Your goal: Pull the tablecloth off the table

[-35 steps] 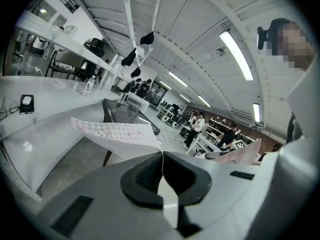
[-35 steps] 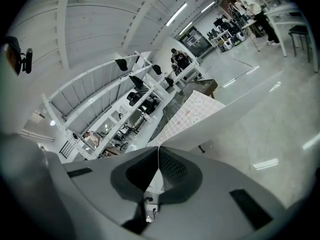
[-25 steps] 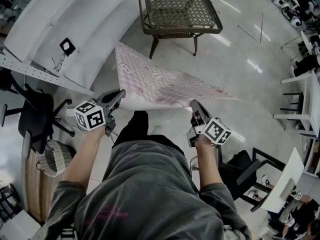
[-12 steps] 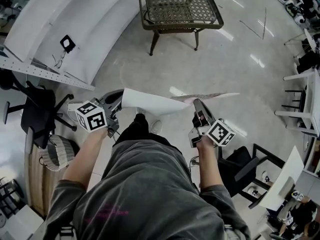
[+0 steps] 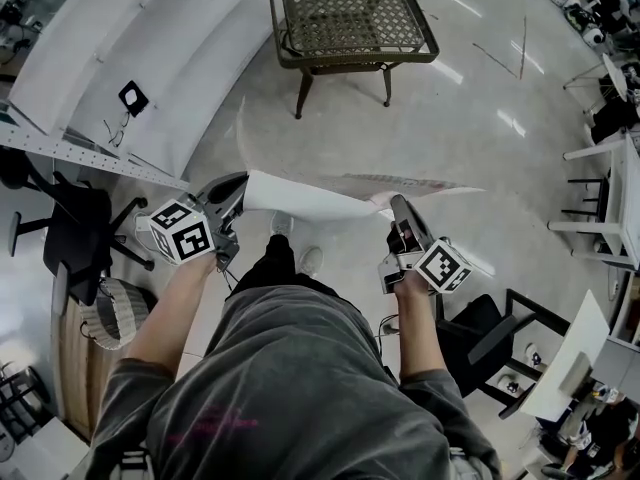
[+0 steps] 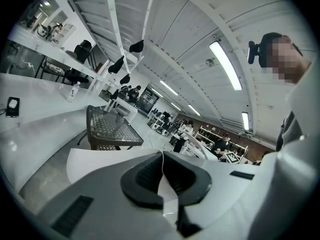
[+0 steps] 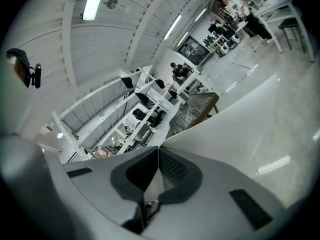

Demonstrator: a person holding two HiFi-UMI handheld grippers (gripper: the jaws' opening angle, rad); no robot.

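Cloth (image 5: 310, 200) is hanging in the air in front of the person, clear of the surface (image 5: 352, 10) — the mesh top is showing bare, well apart from it. Nothing of the cloth is lying on the surface, so the pull-off is looking done. Left gripper (image 5: 236, 190) and right gripper (image 5: 397, 208) are each gripping a near corner, jaws clenched on fabric. Cloth is stretching nearly flat, long axis running left-right between the grippers — free edge pointing away toward the surface.
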